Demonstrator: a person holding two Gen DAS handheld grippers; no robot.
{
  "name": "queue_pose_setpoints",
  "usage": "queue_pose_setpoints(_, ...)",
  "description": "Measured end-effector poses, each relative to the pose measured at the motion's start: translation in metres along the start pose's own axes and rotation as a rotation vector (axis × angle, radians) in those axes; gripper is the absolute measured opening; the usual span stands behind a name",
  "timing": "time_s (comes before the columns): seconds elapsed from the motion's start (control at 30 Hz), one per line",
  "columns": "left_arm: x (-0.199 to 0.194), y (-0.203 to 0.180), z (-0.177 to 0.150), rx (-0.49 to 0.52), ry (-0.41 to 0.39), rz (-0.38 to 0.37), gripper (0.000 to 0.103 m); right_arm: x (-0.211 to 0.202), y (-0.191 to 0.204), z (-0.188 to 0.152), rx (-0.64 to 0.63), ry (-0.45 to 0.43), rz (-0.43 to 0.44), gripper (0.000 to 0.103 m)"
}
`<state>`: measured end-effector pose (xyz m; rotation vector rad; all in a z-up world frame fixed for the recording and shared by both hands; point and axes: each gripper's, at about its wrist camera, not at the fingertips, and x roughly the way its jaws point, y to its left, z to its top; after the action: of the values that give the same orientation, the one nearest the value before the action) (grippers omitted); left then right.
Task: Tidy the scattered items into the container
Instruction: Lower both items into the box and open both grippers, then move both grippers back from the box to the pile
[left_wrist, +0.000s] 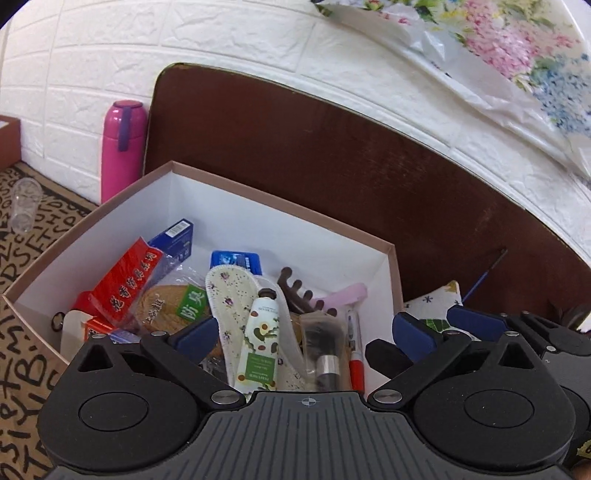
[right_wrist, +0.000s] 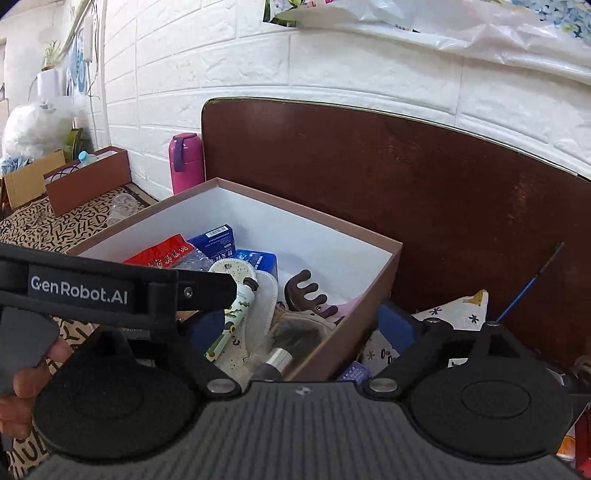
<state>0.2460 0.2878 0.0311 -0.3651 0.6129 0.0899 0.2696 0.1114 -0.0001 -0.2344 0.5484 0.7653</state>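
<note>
My left claw (left_wrist: 306, 332) hangs spread wide and empty over the near end of the box (left_wrist: 280, 218), its blue pads (left_wrist: 197, 332) well apart. Directly between the fingers, inside the box, lie a hand cream tube (left_wrist: 260, 343), a floral insole (left_wrist: 229, 295) beneath it, and a makeup brush (left_wrist: 325, 347) in a clear sleeve just to the right. A red-capped pen (left_wrist: 354, 347) sits against the box's right wall.

My right claw (right_wrist: 299, 321) is open too, holding nothing; it straddles the box's near right corner, so one finger is over the contents and the other blue pad (right_wrist: 395, 325) is outside, above a patterned cushion (right_wrist: 458, 310). The left unit's black body crosses in front of its left side.

Further in, the box holds a brown comb (left_wrist: 295, 291), a pink item (left_wrist: 347, 295) by the right wall, a red packet (left_wrist: 125, 280) with Chinese print, a blue carton (left_wrist: 177, 236), a blue pack (left_wrist: 236, 260) and a green-labelled packet (left_wrist: 173, 306). The far part of the box floor is bare white.

Behind the box stands a dark wooden board (left_wrist: 332, 155) against the white brick wall. A pink flask (left_wrist: 122, 147) stands at its left; a clear plastic cup (left_wrist: 26, 203) lies on the lettered cloth (left_wrist: 22, 295).
</note>
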Motion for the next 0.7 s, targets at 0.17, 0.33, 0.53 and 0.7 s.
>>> queue_pose_setpoints(0.17, -0.021, -0.021, 0.001, 0.033, -0.009, -0.027, 0.103, -0.025, 0.003, 0.002, -0.009, -0.03, 0.023, 0.097)
queue_pose_setpoints(0.33, -0.046, -0.047, -0.009, 0.056, -0.023, -0.07, 0.103, -0.064, 0.008, -0.002, -0.061, -0.081, 0.016, 0.1)
queue_pose_setpoints(0.53, -0.069, -0.079, -0.038, 0.062, -0.027, -0.14, 0.103, -0.111, 0.003, -0.025, -0.078, -0.132, 0.0, 0.101)
queue_pose_setpoints(0.7, -0.083, -0.106, -0.07, 0.101, -0.033, -0.168, 0.103, -0.141, -0.005, -0.056, -0.053, -0.159, -0.026, 0.101)
